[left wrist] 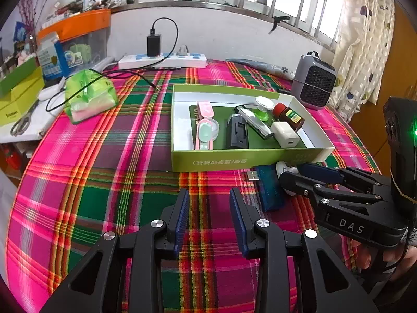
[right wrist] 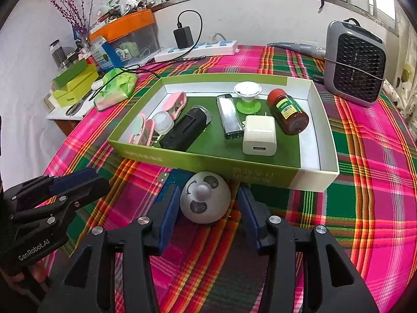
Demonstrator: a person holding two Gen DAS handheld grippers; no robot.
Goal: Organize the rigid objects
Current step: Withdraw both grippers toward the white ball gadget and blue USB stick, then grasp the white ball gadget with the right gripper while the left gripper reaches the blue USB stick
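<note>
Left wrist view: I see my left gripper spread, empty, over the tablecloth; the blue USB stick lies exposed.

Right wrist view: my right gripper spread around the white dome, pads clear, beside the green tray.

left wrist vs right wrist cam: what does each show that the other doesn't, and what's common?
Left wrist only: the whole blue USB stick lying beside the box, the right claw from the side, and the left claw open over bare tablecloth.

Right wrist only: the full top of the white dome with dark markings, sitting between the right claw's open fingers, which do not press on it; here the dome covers most of the USB stick.

Both: the green box holding the white charger, red-capped jar and lighter; the grey heater.
</note>
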